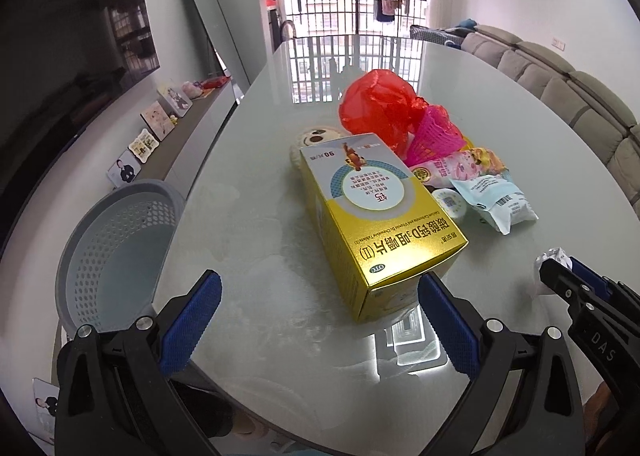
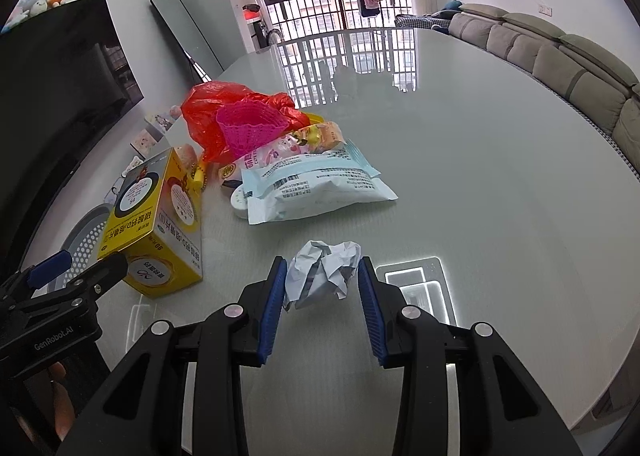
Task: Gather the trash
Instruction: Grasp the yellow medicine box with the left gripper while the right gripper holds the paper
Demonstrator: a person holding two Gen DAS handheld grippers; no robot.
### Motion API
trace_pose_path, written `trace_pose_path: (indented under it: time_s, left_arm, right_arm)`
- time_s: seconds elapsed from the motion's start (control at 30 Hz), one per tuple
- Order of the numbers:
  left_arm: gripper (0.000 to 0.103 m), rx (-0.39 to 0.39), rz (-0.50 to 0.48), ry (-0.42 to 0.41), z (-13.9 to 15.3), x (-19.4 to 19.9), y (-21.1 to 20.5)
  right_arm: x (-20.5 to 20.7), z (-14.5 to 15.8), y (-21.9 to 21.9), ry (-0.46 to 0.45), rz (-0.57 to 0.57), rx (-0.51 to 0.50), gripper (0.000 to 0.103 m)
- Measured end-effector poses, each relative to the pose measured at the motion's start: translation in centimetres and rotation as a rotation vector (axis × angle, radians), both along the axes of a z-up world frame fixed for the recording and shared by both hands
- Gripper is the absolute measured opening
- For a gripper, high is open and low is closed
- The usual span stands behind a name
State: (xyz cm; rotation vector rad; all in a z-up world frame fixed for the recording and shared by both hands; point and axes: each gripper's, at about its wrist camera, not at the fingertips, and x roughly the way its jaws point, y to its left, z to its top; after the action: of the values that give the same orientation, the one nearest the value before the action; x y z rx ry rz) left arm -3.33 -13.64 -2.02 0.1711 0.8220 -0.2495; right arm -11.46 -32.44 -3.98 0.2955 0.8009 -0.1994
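The right tongs point(image 2: 322, 288) are gripping the crumpled paper ball point(image 2: 322, 274) just right of the yellow box point(image 2: 156, 232) on the counter point(image 2: 480, 176); the left tongs point(image 1: 320, 316) are gaping wide around the box's near end.

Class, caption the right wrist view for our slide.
Right tool shut on crumpled paper above the glossy table, beside a yellow box.
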Motion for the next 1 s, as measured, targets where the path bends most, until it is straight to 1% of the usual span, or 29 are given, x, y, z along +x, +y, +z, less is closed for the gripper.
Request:
trace_pose_path:
  time_s: [0.2,0.4,0.6,0.73,0.9,1.0]
  left_arm:
    - [0.097,-0.029,-0.008,-0.024,1.2,-0.4,0.7]
    - [0.097,-0.047,-0.042,-0.016,1.7,0.0,-0.6]
    - [0.097,-0.060,-0.052,0.005,1.4,1.3,-2.4]
    - [0.097,-0.046,-0.049,0.005,1.1,1.9,-3.5]
    - [0.097,-0.014,-0.013,0.024,-0.3,2.7,-4.1]
    - [0.097,-0.013,0.009,0.047,-1.2,3.4,-4.0]
  right_arm:
    - [0.1,0.2,0.7,0.002,0.012,-0.004,0.036]
    - [0.1,0.3,0.8,0.003,0.011,-0.007,0.036]
    - [-0.2,0.1,0.1,0.005,-0.007,0.000,0.036]
    - [-0.3,-0.1,-0.4,0.005,-0.016,0.008,0.036]
    - [-0.2,-0.6,-0.8,0.009,-0.020,0.022,0.036]
    - [-0.1,-0.9,-0.9,0.012,-0.018,0.029,0.036]
